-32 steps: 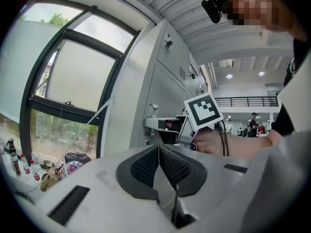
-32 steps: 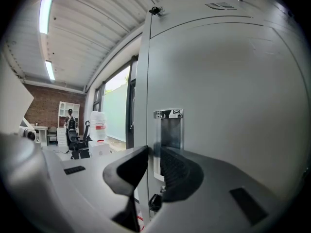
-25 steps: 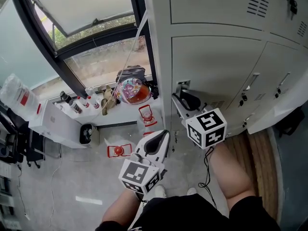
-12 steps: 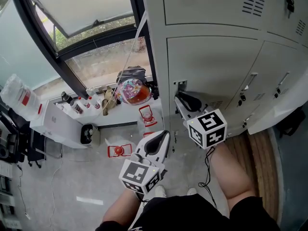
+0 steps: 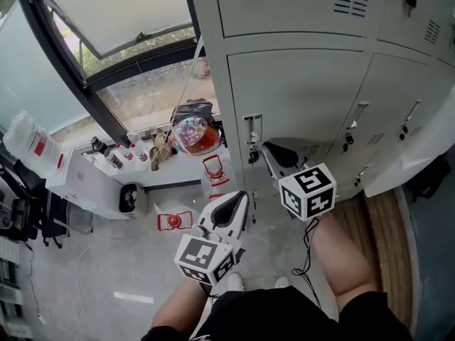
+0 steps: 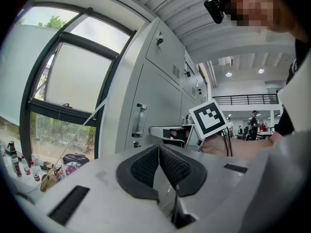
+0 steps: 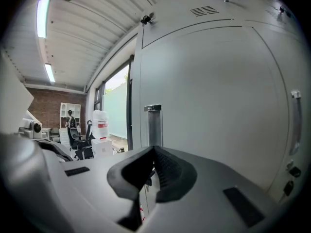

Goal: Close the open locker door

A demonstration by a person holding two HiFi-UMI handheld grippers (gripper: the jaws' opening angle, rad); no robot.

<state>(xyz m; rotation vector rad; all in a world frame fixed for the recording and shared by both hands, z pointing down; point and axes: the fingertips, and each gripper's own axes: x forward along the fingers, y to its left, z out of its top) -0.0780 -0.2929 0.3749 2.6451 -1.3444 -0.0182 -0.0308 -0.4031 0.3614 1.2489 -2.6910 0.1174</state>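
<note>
Right, nearest in, the left tongs hang over the floor, pads pressed together on nothing. Just beyond, the right tongs are pinched tight too and empty, with their tips just beside the handle at the left edge of the locker door. In the right gripper view, the handle's lower end is lost behind the tongs. The door looks about flush with the neighbouring lockers, though its seam is hard to read.
</note>
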